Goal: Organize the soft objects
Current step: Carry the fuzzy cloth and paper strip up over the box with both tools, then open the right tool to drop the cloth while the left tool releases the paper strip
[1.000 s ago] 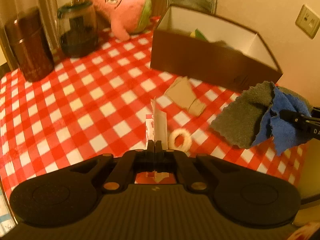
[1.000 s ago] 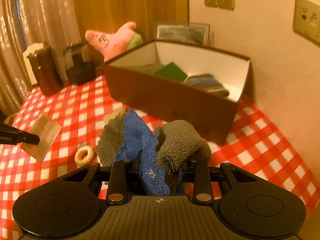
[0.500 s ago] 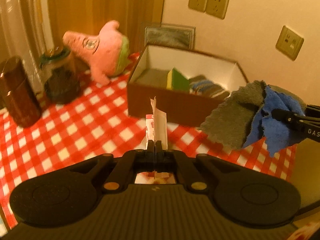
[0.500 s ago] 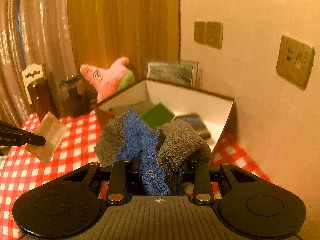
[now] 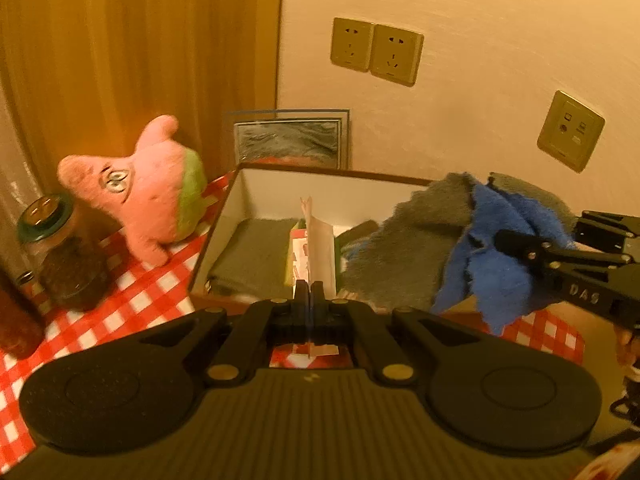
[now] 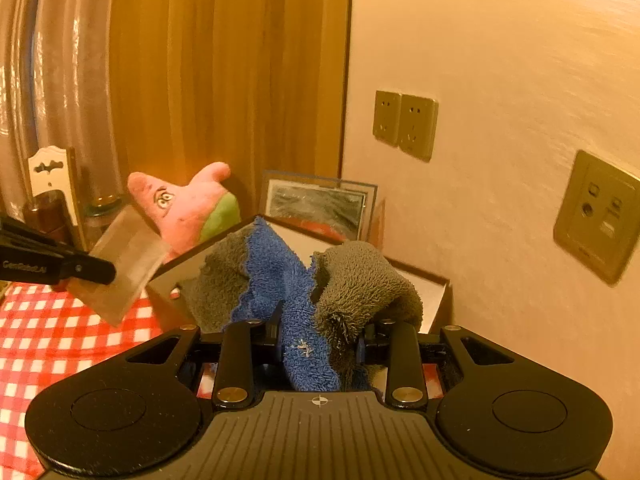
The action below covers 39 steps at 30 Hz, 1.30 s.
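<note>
Left view: your left gripper [image 5: 307,289] is clamped on a packet [image 5: 316,244], held above the box [image 5: 224,224]. Right view: your right gripper [image 6: 320,330] is clamped on a cloth [image 6: 288,280], held over the box [image 6: 434,294] beside the wall [image 6: 500,80].

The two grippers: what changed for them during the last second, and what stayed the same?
Both were lifted from low over the checked tablecloth and carried toward the box. The left gripper now holds its thin packet in front of the box opening; the right gripper brings the blue-grey cloth to the rim. Nothing was released: both jaws stay clamped. The pink plush and jars did not move.
</note>
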Motion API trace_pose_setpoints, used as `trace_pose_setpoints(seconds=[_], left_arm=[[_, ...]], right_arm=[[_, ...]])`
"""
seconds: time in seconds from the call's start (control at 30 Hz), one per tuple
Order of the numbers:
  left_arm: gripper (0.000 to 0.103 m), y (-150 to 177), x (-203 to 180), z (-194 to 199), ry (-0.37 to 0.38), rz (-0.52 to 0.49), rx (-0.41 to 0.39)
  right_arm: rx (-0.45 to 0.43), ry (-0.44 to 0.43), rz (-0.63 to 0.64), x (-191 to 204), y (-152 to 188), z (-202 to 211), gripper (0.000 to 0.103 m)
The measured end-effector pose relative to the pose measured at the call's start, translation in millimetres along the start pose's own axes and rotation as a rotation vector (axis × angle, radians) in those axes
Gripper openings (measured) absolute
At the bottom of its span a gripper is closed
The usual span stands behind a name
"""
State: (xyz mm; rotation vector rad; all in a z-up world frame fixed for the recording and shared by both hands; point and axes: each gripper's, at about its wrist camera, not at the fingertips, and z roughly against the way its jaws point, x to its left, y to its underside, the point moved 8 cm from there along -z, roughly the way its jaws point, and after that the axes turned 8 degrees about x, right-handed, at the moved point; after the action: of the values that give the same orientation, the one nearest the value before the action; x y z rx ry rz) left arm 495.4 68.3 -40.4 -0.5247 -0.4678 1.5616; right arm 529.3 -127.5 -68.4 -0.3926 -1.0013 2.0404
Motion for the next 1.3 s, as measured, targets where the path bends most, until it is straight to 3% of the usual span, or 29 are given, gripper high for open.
trace_pose_setpoints(seconds=[0.37, 0.73, 0.83, 0.9, 0.93, 1.3], left_arm=[[0.000, -43.2, -22.3, -58.0, 0.012, -0.041, 0.034], [0.000, -59.4, -30.0, -103.2, 0.033, -0.048, 0.075], [0.000, -60.8, -29.1, -114.7, 0.040, -0.041, 0.092], [0.000, -60.5, -28.8, -121.9, 0.039, -0.039, 0.104], [0.000, -60.3, -28.5, -125.0, 0.040, -0.039, 0.108], [0.000, -65.6, -36.5, -148.3, 0.063, -0.064, 0.126]], right_arm=[[0.038, 0.014, 0.027, -25.9, -13.5, -54.4, 0.031], [0.082, -0.011, -0.005, -51.0, -16.8, -104.2, 0.032], [0.095, -0.051, -0.007, -52.8, -16.9, -119.0, 0.047], [0.108, -0.059, -0.008, -52.9, -15.4, -127.5, 0.068], [0.109, -0.055, -0.002, -52.8, -14.2, -130.2, 0.071], [0.158, -0.042, -0.012, -64.5, -6.3, -143.9, 0.073]])
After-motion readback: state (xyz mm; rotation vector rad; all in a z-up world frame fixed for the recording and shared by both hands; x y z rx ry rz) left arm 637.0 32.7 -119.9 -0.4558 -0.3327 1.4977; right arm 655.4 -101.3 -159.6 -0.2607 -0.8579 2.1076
